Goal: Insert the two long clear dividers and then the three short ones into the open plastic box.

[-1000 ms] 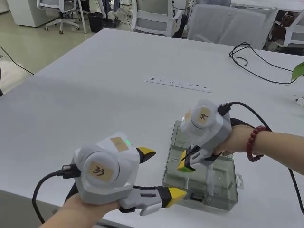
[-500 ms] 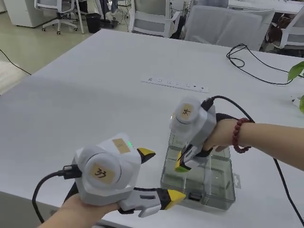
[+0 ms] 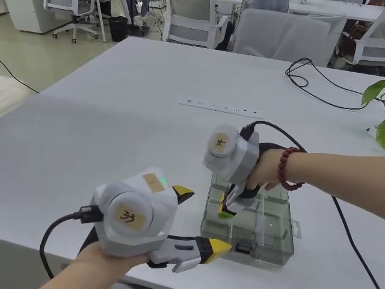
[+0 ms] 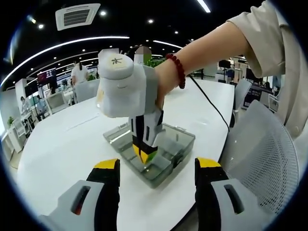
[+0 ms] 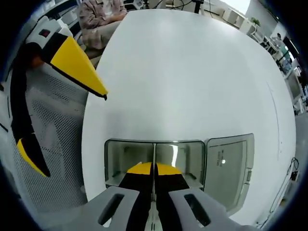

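White table (image 3: 120,120), open plastic box (image 3: 274,232) at lower right. Right gripper (image 3: 225,212) above it, pinched on a thin clear divider (image 5: 154,153). Left gripper (image 3: 204,220) at lower left, spread apart.

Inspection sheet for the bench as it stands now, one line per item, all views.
Surface: white table.
Job's things: open clear box near the table's front edge, lid folded out flat; thin clear divider running along the box's middle.
Clutter: white strip on the tabletop; plant leaves at the right edge.
Grippers: right claw shut, apparently on the divider, tips down in the box; left claw open, holding nothing, beside the box.
Cables: black cable looped on the far table.
Surroundings: office chairs behind the table.
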Available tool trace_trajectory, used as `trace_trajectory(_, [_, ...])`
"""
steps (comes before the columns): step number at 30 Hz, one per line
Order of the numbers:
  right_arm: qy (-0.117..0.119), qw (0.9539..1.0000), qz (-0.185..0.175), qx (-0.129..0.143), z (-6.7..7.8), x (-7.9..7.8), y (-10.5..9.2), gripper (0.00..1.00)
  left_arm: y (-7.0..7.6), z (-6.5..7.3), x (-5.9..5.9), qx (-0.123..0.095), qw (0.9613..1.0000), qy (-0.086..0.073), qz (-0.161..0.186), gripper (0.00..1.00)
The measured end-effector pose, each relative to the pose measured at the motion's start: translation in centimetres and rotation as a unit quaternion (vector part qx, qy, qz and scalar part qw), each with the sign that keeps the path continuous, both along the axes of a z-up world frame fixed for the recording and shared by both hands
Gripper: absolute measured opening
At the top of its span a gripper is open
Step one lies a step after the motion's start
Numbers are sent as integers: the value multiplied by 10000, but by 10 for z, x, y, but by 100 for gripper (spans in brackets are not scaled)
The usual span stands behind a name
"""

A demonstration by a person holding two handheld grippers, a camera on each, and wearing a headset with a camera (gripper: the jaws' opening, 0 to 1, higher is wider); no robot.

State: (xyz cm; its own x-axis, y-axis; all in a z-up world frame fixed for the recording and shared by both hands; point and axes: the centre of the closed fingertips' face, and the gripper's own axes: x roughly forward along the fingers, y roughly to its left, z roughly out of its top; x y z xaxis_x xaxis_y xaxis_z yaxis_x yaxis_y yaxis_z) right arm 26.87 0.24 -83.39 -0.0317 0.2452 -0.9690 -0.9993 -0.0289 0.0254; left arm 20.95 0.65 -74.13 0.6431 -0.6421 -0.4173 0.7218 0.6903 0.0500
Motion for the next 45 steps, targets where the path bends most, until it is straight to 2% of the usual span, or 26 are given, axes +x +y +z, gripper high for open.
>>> trace_trajectory(10, [-3, 10000, -46, 11, 0, 0, 0, 2, 1, 0, 0, -4, 10000, -14, 14, 63])
trace_trajectory(20, [-107, 9996, 82, 246, 0, -1, 2, 3, 1, 1, 1, -77, 10000, 43, 38, 65])
trace_trajectory(24, [-197, 9986, 150, 472, 7, 0, 6, 8, 0, 3, 1, -106, 9999, 38, 38, 66])
trace_trajectory(26, [-169, 9983, 98, 541, 10, -1, 8, 10, 0, 4, 2, -108, 9999, 30, 38, 67])
trace_trajectory(32, [-238, 9975, 99, 655, 18, -4, 8, 20, -1, 6, 4, -136, 9999, 25, 63, 69])
trace_trajectory(36, [-168, 9974, 61, 705, 24, -7, 4, 26, -2, 8, 5, -167, 9998, 40, 73, 70])
trace_trajectory(39, [-210, 9969, 54, 752, 30, -6, 0, 28, -2, 10, 6, -251, 9996, 68, 99, 71])
trace_trajectory(42, [-105, 9960, 52, 886, 36, -10, -5, 32, -1, 11, 7, -357, 9992, 126, 143, 72])
trace_trajectory(45, [-84, 9958, 28, 907, 40, -12, -15, 33, 0, 11, 7, -360, 9991, 158, 170, 72])
